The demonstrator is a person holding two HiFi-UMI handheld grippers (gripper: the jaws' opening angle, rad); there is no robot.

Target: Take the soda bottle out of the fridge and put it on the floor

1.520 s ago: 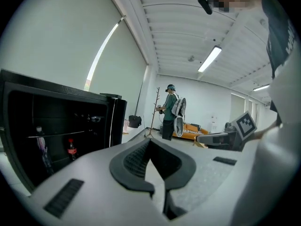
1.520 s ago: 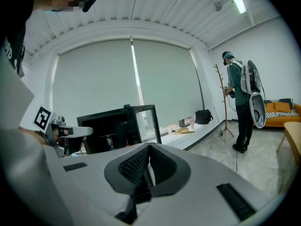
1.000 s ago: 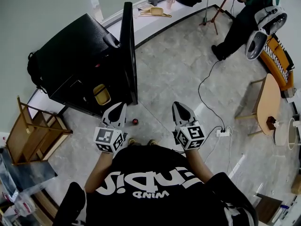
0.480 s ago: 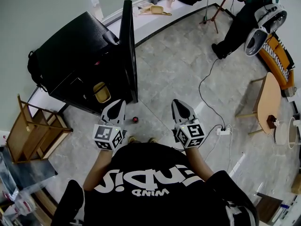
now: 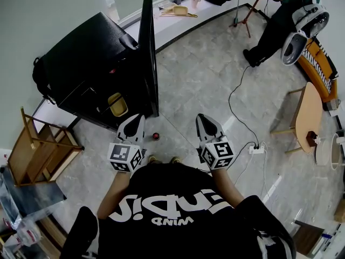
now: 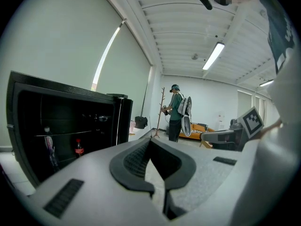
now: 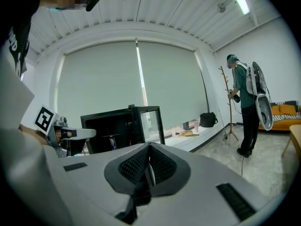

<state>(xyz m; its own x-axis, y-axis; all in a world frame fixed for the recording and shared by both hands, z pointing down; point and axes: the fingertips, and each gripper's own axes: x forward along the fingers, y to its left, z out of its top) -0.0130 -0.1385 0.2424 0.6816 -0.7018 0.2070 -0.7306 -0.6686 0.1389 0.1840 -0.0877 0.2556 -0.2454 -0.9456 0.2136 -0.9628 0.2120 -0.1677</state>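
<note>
- The left gripper (image 5: 137, 122) is held low in front of the person's chest. Its jaws are pressed together with nothing between them.
- The right gripper (image 5: 201, 118) is level with it, well apart to the right. Its jaws are also closed tight and hold nothing.
- A small red round thing (image 5: 156, 136) lies on the floor (image 5: 205, 74) between the two gripper tips, just off the foot of the fridge door. What it is cannot be told.
- A white power strip (image 5: 256, 150) with a black cable lies on the floor to the right of the right gripper.
- The black fridge (image 5: 86, 53) stands at the floor's left edge, by the wall. Its glass door (image 5: 146, 58) is swung wide open.
- The soda bottle (image 6: 79, 147) stands upright low inside the fridge, with a red cap and a red label. Neither gripper touches it.
- A yellow container (image 5: 117, 104) sits in the fridge's lower part.
- A wooden rack (image 5: 38, 155) stands on the floor just left of the fridge.
- Another person (image 5: 280, 15) in a green top stands near the floor's far right corner, beside a wooden stand (image 7: 225, 102).
</note>
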